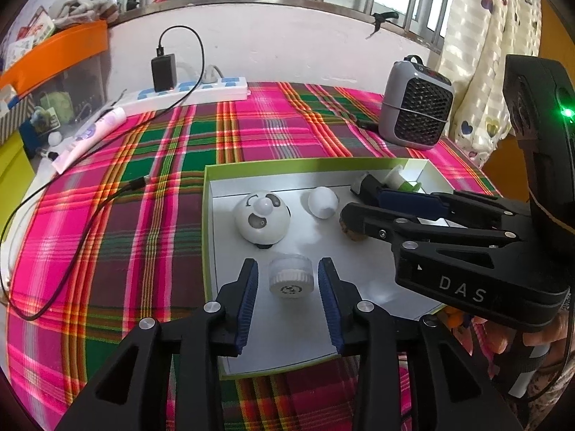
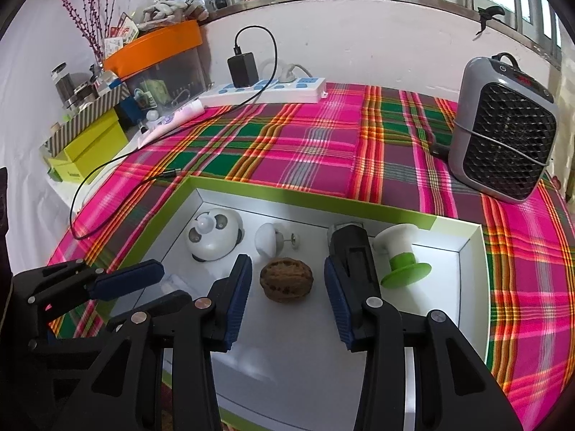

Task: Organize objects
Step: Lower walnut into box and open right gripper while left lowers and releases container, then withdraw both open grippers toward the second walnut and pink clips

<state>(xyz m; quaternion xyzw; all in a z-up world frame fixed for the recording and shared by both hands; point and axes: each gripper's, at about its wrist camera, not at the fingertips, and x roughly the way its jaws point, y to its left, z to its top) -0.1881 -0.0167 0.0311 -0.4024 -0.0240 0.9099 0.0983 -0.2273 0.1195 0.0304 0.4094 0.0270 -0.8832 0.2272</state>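
A green-rimmed white tray [image 1: 212, 222] [image 2: 463, 237] lies on the plaid cloth. In the left wrist view my left gripper [image 1: 287, 280] is open, with a small white ribbed jar [image 1: 291, 276] on the tray floor between its fingers. In the right wrist view my right gripper [image 2: 285, 280] is open, with a brown walnut [image 2: 286, 279] between its fingers. The tray also holds a white panda-face dome [image 1: 261, 216] [image 2: 214, 239], a white knob [image 1: 322, 202] [image 2: 267, 239], a black clip [image 2: 348, 248] and a white and green spool [image 2: 399, 251].
A grey fan heater [image 1: 415, 109] [image 2: 503, 129] stands at the back right. A white power strip [image 1: 190, 91] [image 2: 266, 89] with a black charger and a trailing cable [image 1: 90, 212] lies at the back. Boxes and an orange-lidded bin [image 2: 151, 50] crowd the left.
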